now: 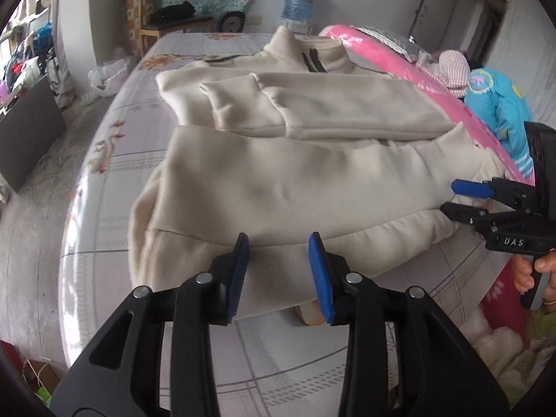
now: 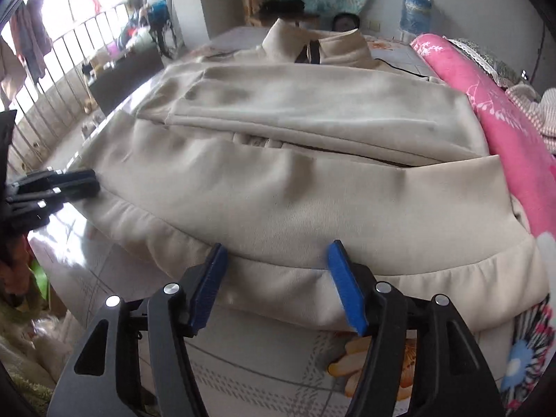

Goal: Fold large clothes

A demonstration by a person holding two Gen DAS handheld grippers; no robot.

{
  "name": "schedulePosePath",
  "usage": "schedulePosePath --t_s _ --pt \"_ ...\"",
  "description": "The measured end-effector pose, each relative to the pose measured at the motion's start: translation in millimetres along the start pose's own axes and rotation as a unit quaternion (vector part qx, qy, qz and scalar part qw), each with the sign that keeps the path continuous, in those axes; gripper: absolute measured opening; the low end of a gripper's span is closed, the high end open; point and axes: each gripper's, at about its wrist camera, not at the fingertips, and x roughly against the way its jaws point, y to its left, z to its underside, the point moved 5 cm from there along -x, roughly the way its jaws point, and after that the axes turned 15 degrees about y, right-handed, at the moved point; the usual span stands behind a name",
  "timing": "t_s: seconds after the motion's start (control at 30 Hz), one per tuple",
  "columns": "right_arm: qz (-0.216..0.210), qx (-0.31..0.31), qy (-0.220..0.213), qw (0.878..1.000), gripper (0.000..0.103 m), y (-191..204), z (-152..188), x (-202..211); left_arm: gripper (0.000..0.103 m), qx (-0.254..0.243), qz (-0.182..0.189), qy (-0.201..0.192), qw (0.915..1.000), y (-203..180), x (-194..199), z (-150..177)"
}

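A large cream sweatshirt point(image 1: 295, 180) lies flat on the bed with both sleeves folded across its chest and its collar at the far end. It fills the right wrist view point(image 2: 278, 187) too. My left gripper point(image 1: 279, 246) is open, its blue pads either side of the ribbed hem point(image 1: 278, 264). My right gripper point(image 2: 274, 253) is open at the hem point(image 2: 278, 288) further along. The right gripper point(image 1: 451, 196) shows at the right of the left wrist view. The left gripper point(image 2: 88, 184) shows at the left of the right wrist view.
The bed point(image 1: 146, 132) has a pale patterned sheet. A pink quilt point(image 1: 399, 66) and a blue garment point(image 1: 500, 104) lie along its right side. A water bottle point(image 1: 299, 0) and a wooden chair point(image 1: 166, 17) stand beyond the bed. The floor point(image 1: 34, 208) is to the left.
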Motion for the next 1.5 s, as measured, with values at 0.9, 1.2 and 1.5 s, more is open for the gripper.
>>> schedulePosePath --t_s 0.9,1.2,1.5 --pt "0.054 -0.137 -0.050 0.988 0.081 -51 11 30 0.084 0.002 -0.023 0.022 0.9995 -41 -10 -29" --pt "0.057 -0.160 -0.012 0.985 0.092 -70 19 -1 0.095 -0.008 -0.091 0.051 0.9945 -48 -40 -22" --pt "0.049 -0.151 -0.012 0.987 0.097 -68 20 -3 0.095 0.010 -0.100 0.056 0.9934 -47 -41 -23"
